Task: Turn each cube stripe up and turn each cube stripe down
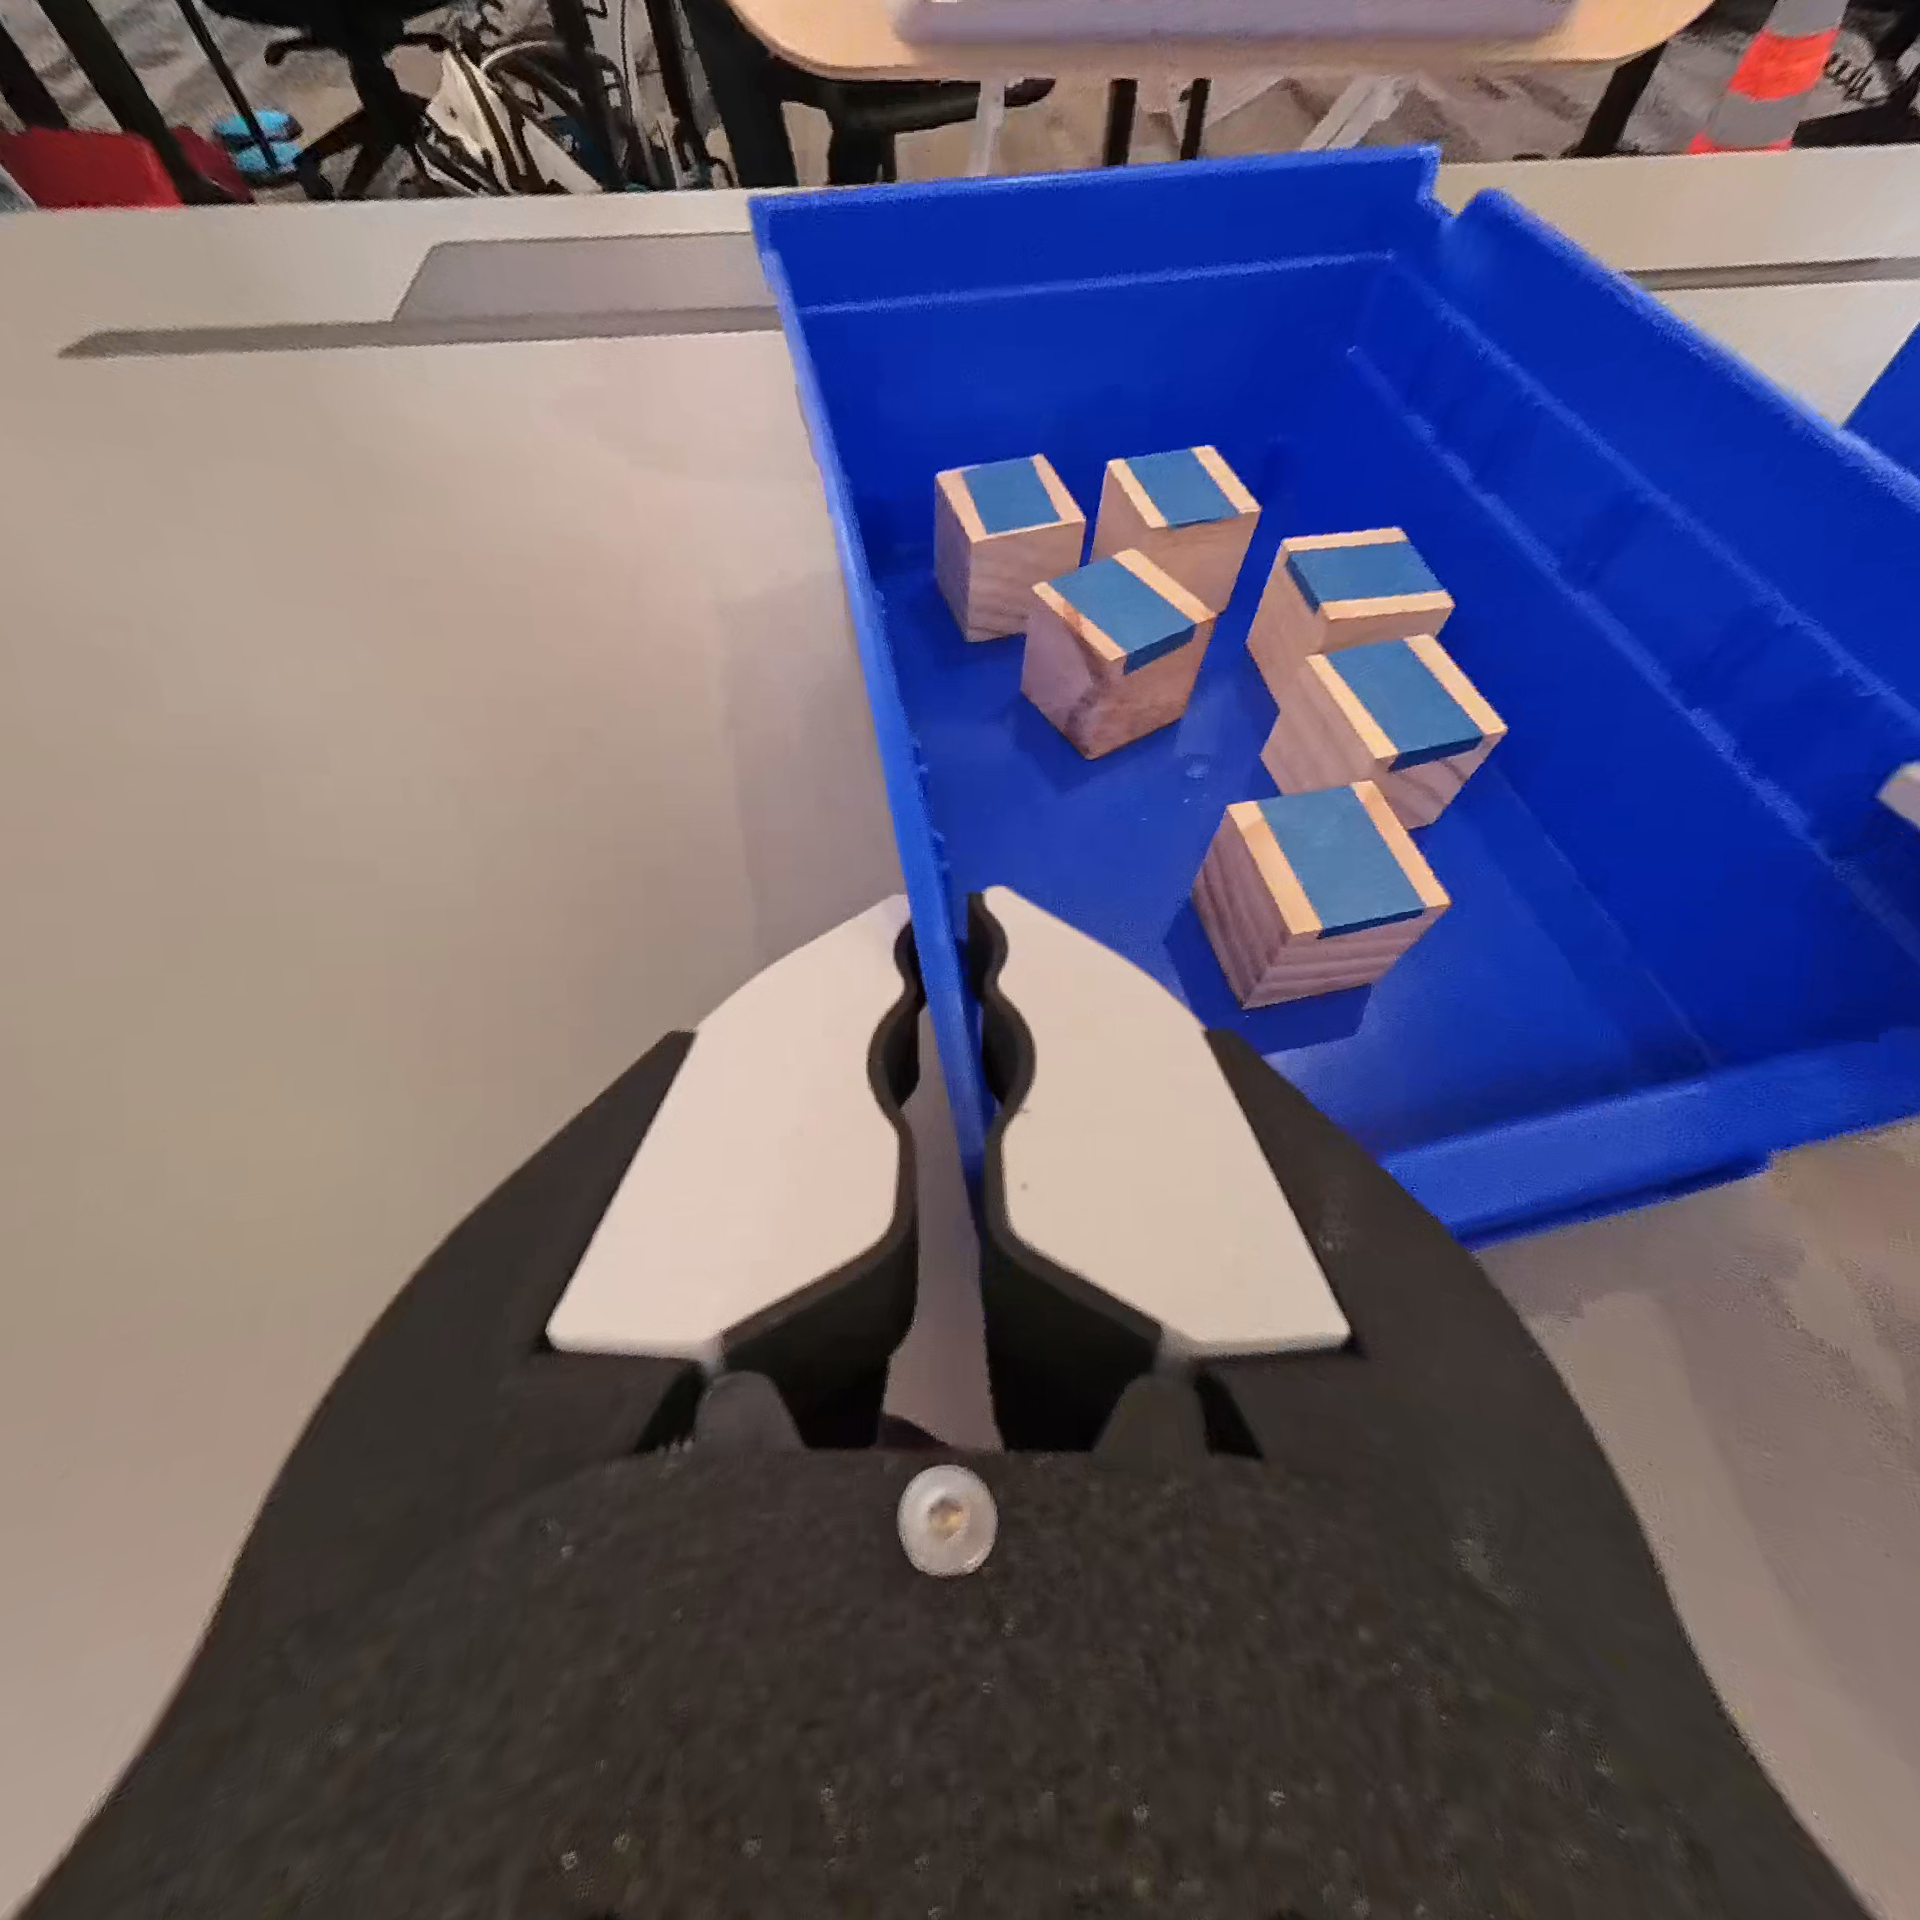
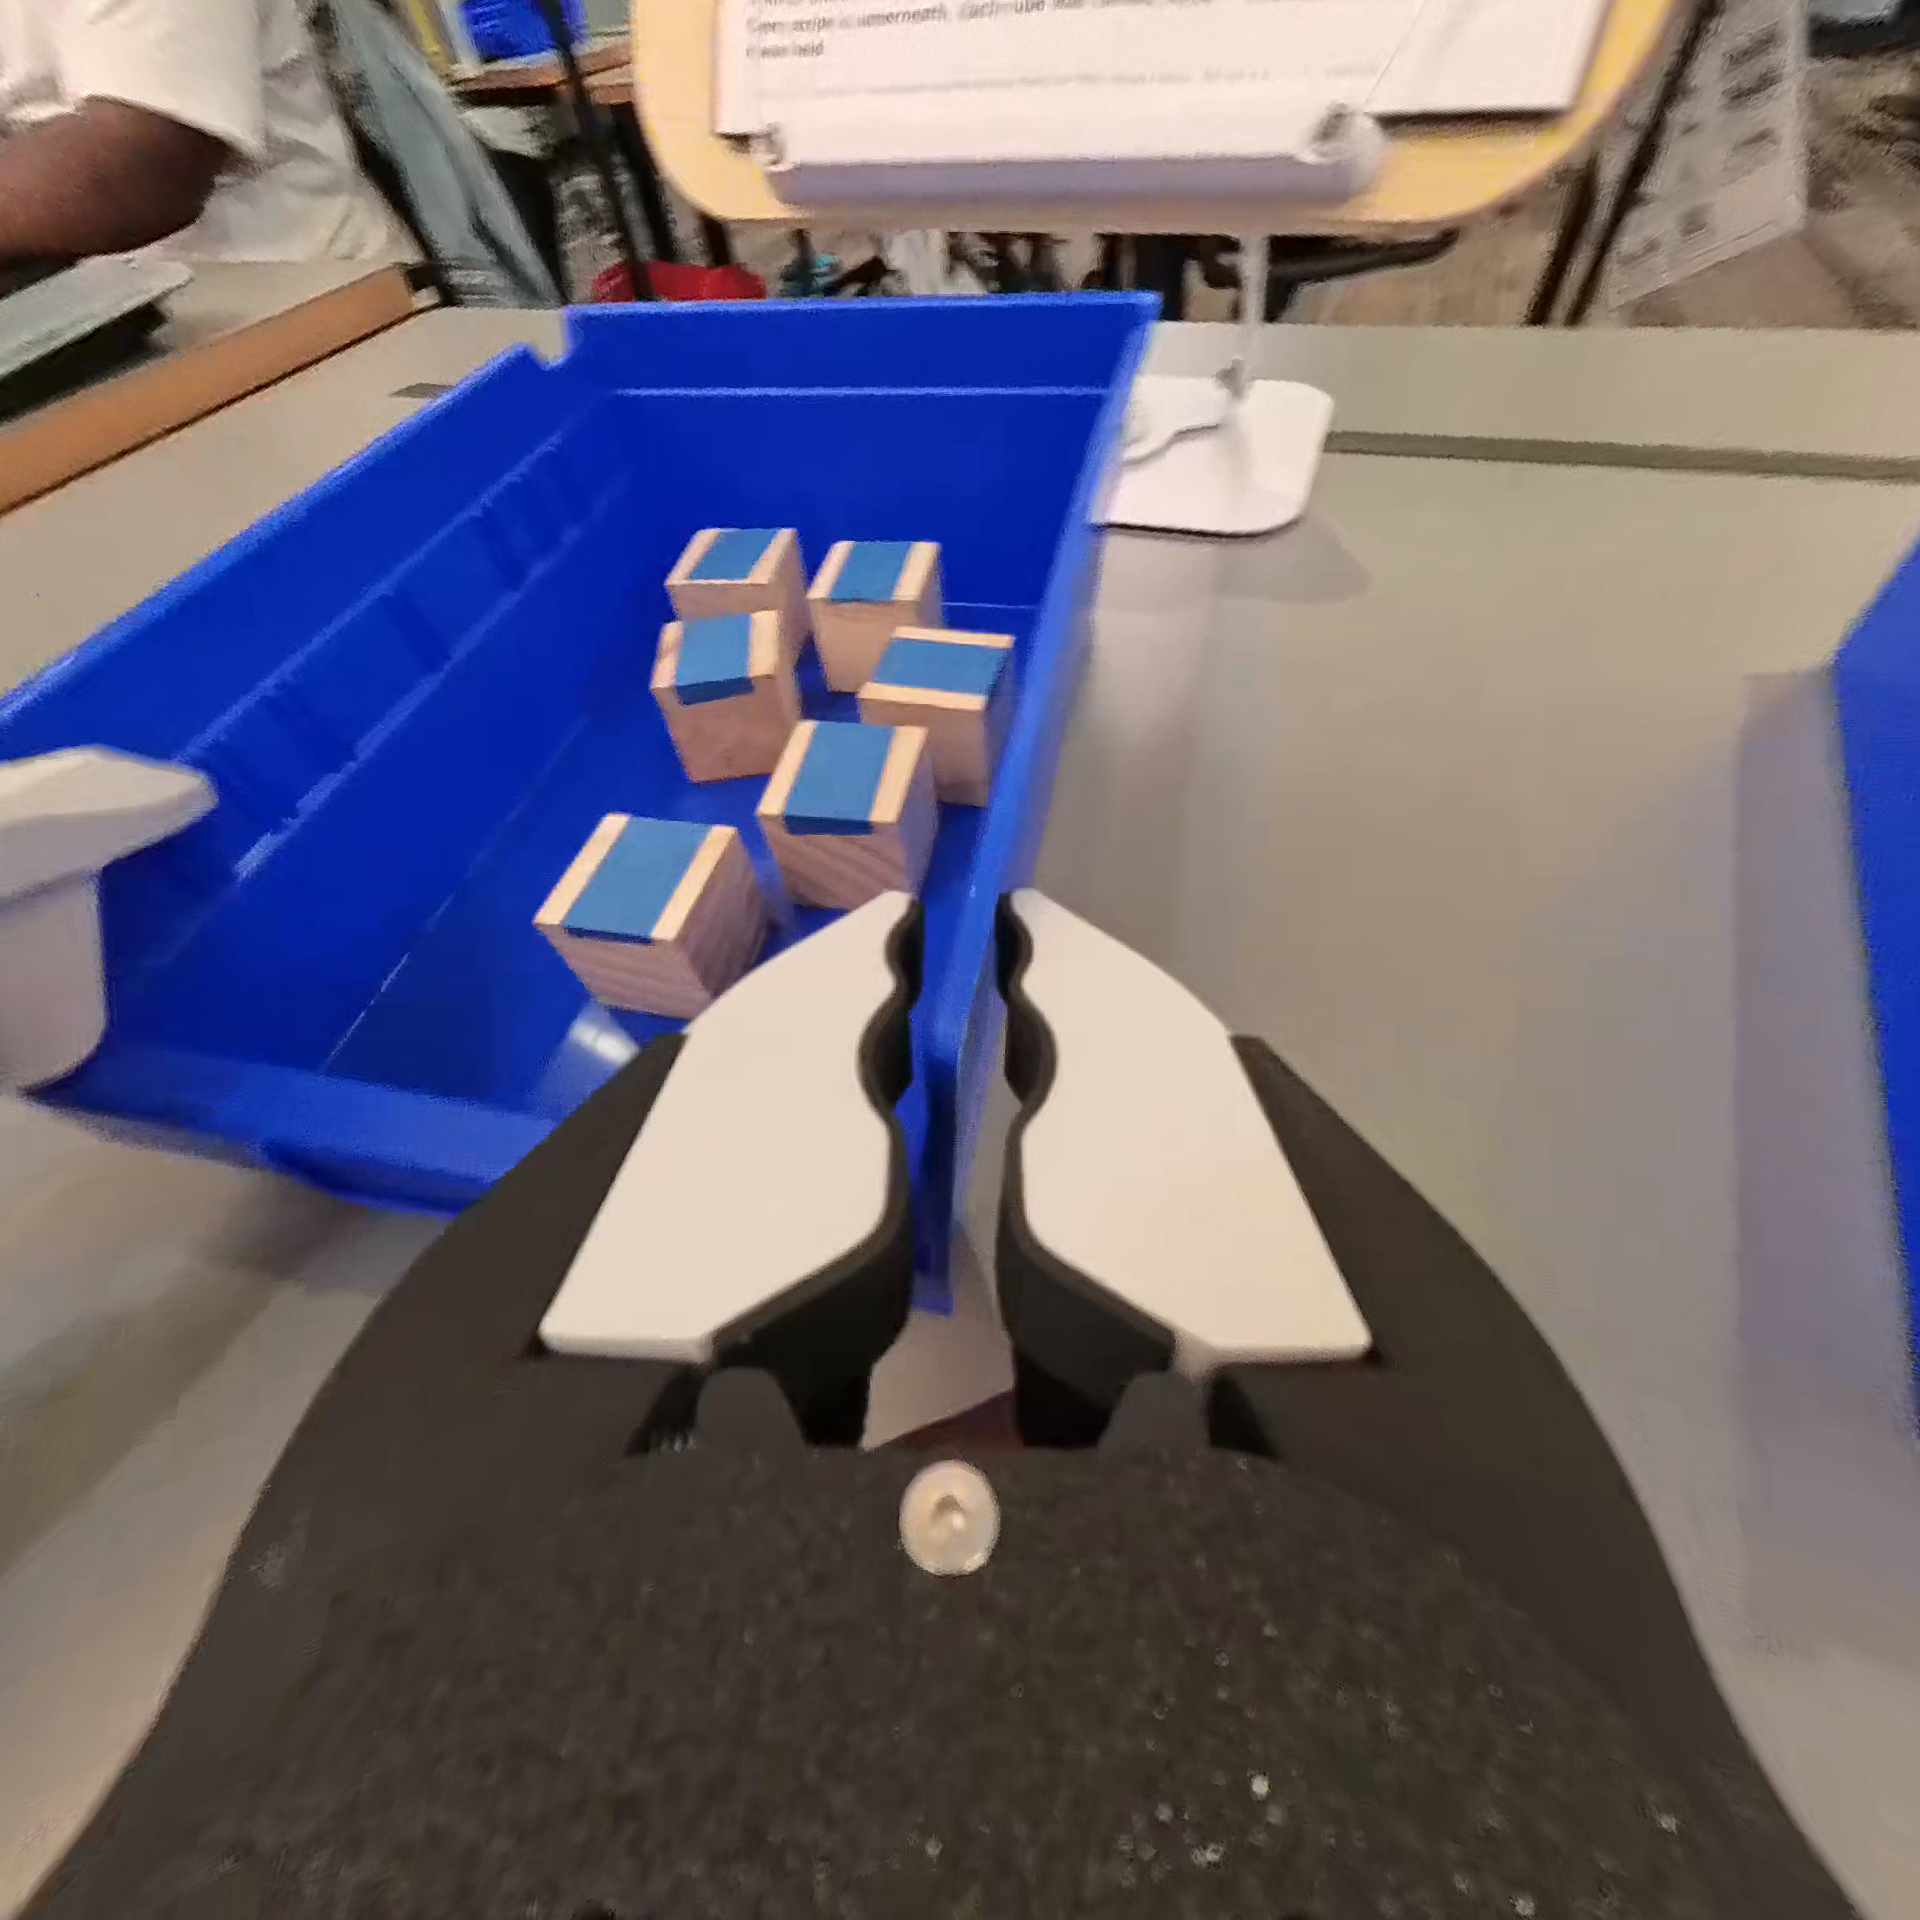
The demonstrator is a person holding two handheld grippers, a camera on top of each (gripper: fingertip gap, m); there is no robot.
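Note:
A blue bin (image 1: 1558,1132) stands on the grey table and holds several wooden cubes (image 1: 1320,894), each with a blue stripe facing up. They sit as a loose group on the bin's floor. My left gripper (image 1: 940,914) is shut on the bin's left wall near the front corner. In the right wrist view my right gripper (image 2: 961,914) is closed around the right wall of the same bin (image 2: 312,1101), with the cubes (image 2: 639,904) just left of it. The left gripper's white finger (image 2: 62,883) shows at the far-left wall.
A second blue bin (image 2: 1881,935) stands to the right on the table. A paper stand's white base (image 2: 1216,457) sits behind the first bin. A person's arm (image 2: 94,177) shows at the far left, beyond the table. Chairs and clutter lie behind.

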